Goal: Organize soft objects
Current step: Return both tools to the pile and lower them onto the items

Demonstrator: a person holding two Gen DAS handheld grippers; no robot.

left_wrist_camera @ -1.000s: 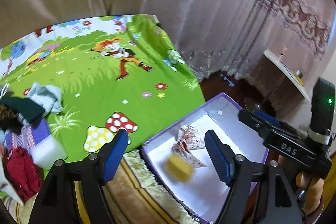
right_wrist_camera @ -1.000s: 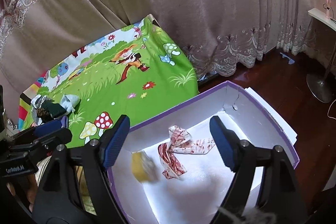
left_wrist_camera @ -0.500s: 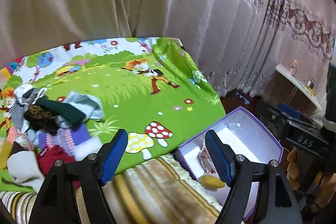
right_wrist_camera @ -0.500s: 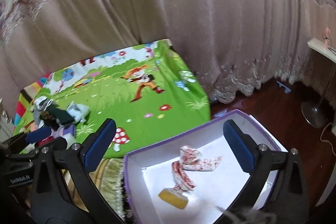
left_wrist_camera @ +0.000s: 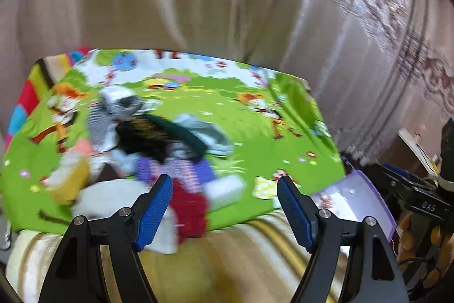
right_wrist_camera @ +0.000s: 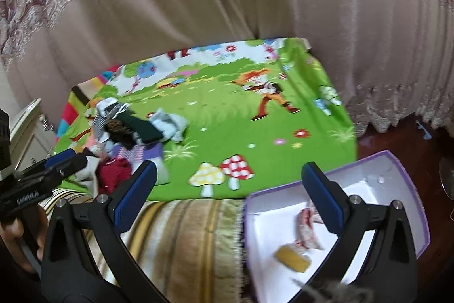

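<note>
Right fingers (right_wrist_camera: 320, 199) spread wide, left fingers (left_wrist_camera: 154, 210) apparently apart, both empty

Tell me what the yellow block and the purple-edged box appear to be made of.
Yellow block: probably foam sponge, given its matte, slightly rounded edges, though blur leaves that uncertain. Purple-edged box: looks like cardboard, with thin stiff walls, a smooth white inside and a purple outer skin.

Both the left gripper (left_wrist_camera: 224, 208) and the right gripper (right_wrist_camera: 228, 193) have black angular frames, silver screws and ribbed blue pads, with blurred white lettering, perhaps "DAS".
</note>
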